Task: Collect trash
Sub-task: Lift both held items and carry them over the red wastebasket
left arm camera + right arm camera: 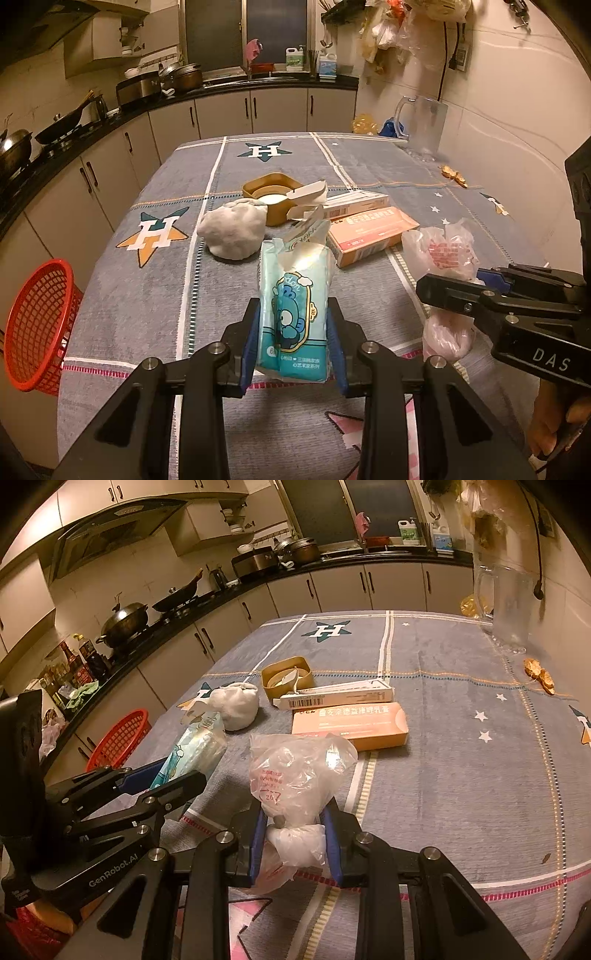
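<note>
On the grey star-patterned tablecloth [122,302], trash lies scattered while 2 pieces are already gripped above it. Seen from the left wrist, the left gripper [293,332] is clenched on a teal tissue packet [295,302], its blue pads pressing both flanks; the packet stands upright, long axis running from 6 o'clock to 12 o'clock, with the torn open end pointing toward 12. From the right wrist view the same packet [192,753] leans with its torn top toward 1 o'clock. The right gripper [295,834] is clenched on a crumpled clear plastic bag [295,771], which bulges upward toward 12 o'clock above the pads, a knotted white lump pinched between them; in the left wrist view that bag [439,251] sits at 3 o'clock of the packet. Beyond the packet at 11 o'clock rests a grey-white wad of paper [232,232], and at 12 o'clock a mustard square container [273,188] with a torn white carton [310,195] against it. A long white box [336,696] and an orange box [351,723] lie flat side by side, long axes running 9 to 3 in the right wrist view. A red mesh basket [37,325] tilts off the table edge at 9 o'clock. Peel scraps [539,675] lie near a clear jug [509,605] at 2 o'clock.
</note>
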A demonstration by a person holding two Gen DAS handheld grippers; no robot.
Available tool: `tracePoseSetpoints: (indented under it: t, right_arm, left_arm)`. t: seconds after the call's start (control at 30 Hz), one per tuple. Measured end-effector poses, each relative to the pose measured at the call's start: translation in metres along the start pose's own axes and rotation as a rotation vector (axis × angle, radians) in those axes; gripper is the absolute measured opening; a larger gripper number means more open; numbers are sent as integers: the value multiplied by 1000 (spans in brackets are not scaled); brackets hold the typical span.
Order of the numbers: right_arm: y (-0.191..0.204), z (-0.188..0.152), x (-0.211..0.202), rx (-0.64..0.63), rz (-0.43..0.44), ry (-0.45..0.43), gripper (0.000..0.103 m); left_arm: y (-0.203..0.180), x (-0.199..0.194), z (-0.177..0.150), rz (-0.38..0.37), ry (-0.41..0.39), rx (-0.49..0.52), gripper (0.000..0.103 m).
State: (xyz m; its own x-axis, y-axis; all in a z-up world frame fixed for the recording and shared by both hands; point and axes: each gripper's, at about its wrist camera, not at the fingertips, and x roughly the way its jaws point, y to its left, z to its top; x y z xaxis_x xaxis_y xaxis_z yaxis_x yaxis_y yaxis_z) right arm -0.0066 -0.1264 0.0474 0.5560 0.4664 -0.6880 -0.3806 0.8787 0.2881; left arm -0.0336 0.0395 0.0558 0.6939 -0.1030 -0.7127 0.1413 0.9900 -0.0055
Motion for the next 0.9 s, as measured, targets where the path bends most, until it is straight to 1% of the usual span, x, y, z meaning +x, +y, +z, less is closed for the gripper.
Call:
tracePoseSetpoints:
  t: [0.57,0.9]
  right_arm:
    - [13,2,8,-23,7,21,30]
    - [28,8,17,-53,16,36,30]
  left_arm:
    - [17,-2,-5,1,-6,-33,32]
    - [32,-6,-8,8,-14,-62,33]
